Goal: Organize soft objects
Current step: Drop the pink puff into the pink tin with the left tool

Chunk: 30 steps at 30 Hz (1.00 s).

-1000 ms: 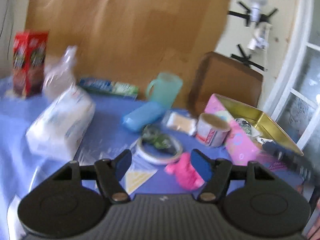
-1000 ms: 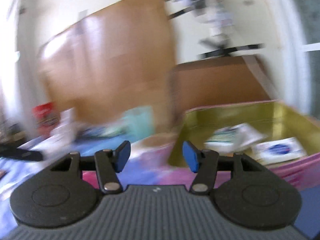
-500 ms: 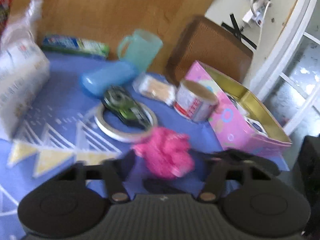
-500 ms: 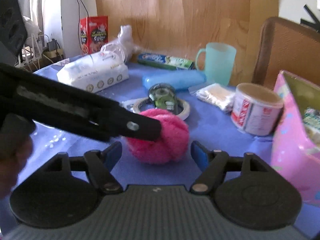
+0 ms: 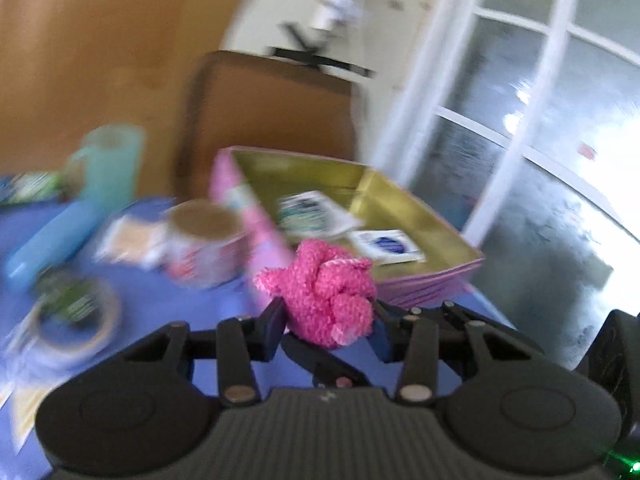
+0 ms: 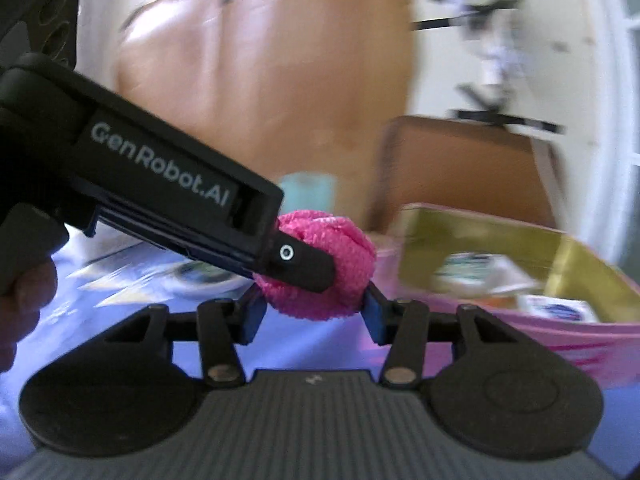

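A fluffy pink ball (image 5: 324, 292) is squeezed between the fingers of my left gripper (image 5: 328, 320) and lifted above the blue tablecloth. In the right wrist view the same pink ball (image 6: 340, 256) also sits between the fingers of my right gripper (image 6: 314, 310), which press on both its sides, while the left gripper's black body (image 6: 160, 188) reaches in from the left over it. The pink tin (image 5: 420, 236) with a gold inside stands just beyond the ball; in the right wrist view it (image 6: 520, 320) is to the right.
On the tablecloth to the left lie a paper cup (image 5: 204, 240), a teal mug (image 5: 112, 168), a blue case (image 5: 48, 244), and a tape ring (image 5: 76, 316). Small packets lie inside the tin. A brown chair back (image 5: 272, 120) and a window stand behind.
Both grippers have closed on the pink ball, which has risen off the cloth and moved right toward the pink tin. Both views have swung toward the tin.
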Available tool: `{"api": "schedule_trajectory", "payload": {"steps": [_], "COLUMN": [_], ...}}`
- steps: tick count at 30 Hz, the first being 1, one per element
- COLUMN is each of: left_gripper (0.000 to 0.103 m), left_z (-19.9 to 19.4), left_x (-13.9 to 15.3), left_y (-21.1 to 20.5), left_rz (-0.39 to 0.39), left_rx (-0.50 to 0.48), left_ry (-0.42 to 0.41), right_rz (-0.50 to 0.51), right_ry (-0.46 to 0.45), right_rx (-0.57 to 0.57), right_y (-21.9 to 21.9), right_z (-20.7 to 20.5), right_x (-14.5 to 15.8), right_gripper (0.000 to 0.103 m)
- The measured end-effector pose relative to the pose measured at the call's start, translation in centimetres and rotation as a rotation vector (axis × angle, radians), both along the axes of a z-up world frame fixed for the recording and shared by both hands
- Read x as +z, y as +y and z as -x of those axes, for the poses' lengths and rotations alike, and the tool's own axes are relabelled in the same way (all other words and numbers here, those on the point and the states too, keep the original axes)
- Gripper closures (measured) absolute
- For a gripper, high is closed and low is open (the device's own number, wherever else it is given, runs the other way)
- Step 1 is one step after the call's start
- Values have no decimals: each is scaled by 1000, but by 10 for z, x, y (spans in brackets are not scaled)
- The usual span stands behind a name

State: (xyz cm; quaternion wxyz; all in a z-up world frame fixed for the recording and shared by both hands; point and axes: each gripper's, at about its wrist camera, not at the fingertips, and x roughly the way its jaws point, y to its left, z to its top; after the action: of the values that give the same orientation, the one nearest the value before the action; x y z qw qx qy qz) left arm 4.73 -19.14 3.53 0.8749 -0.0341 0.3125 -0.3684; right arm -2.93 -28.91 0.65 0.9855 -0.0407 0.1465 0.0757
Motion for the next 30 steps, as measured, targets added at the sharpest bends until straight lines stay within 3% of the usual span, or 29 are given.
{"api": "schedule_trajectory", "payload": {"steps": [5, 8, 9, 11, 16, 22, 27, 30], "left_gripper": [59, 44, 44, 44, 44, 43, 43, 43], "left_z": [-22, -33, -38, -46, -46, -26, -9, -9], "left_x": [6, 3, 0, -4, -2, -11, -34, -53], "left_y": [-86, -130, -137, -142, -93, 13, 115, 169], "left_rz": [11, -43, -61, -75, -27, -43, -173, -234], "left_rx": [-108, -107, -93, -62, 7, 168, 394, 532], "left_ry": [-8, -28, -30, -10, 3, -32, -73, -41], "right_rz": [-42, -48, -30, 2, -82, -150, -181, -204], "right_ry": [-8, 0, 3, 30, -3, -92, -121, -64], "right_rx": [-177, -264, -297, -382, -440, -406, -210, -39], "right_y": [-73, -109, -117, -134, -158, -145, -99, -60], "right_z": [-5, -20, -28, -40, -29, -10, -9, -26], "right_x": [13, 13, 10, 4, 1, 10, 29, 37], "right_gripper": [49, 43, 33, 25, 25, 26, 67, 71]}}
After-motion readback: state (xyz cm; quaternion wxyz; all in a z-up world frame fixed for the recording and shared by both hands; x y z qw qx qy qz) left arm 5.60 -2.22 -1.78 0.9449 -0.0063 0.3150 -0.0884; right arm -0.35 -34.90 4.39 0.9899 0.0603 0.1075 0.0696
